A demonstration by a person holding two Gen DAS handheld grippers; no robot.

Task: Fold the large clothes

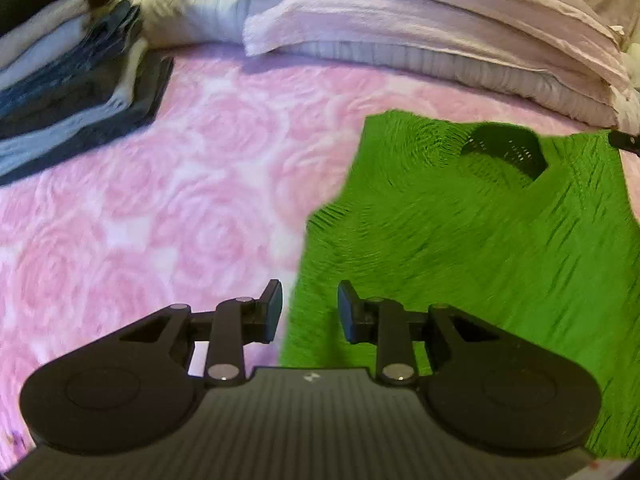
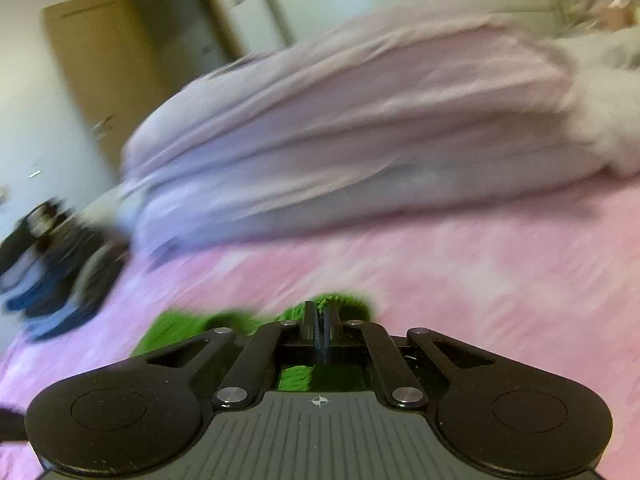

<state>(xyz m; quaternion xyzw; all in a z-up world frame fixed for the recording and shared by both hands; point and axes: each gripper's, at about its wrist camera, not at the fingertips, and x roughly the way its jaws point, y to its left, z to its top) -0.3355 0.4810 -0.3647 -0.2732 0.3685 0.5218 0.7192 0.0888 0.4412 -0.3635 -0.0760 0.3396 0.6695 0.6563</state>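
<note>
The right gripper (image 2: 320,316) is clenched on a pinch of the bright green ribbed knit garment (image 1: 480,240), which lies spread on the pink rose-patterned bed cover (image 1: 180,200). The left gripper (image 1: 310,308) hangs with its jaws apart over the garment's near edge, holding nothing. It looks like a fold in mid-carry; next, the left one needs its own hold. No containers are in view, only a stack of folded dark clothes (image 1: 68,80) far ahead and to the left.

You have a pink rose-patterned bedspread (image 1: 180,184) under everything. At its far side lies a heap of pale lilac bedding (image 1: 420,28), with a cream pillow (image 1: 192,8) to its left. At far left sits a stack of folded dark blue and grey clothes (image 1: 68,80). Beyond the bed you see a brown wooden door (image 2: 104,64).
</note>
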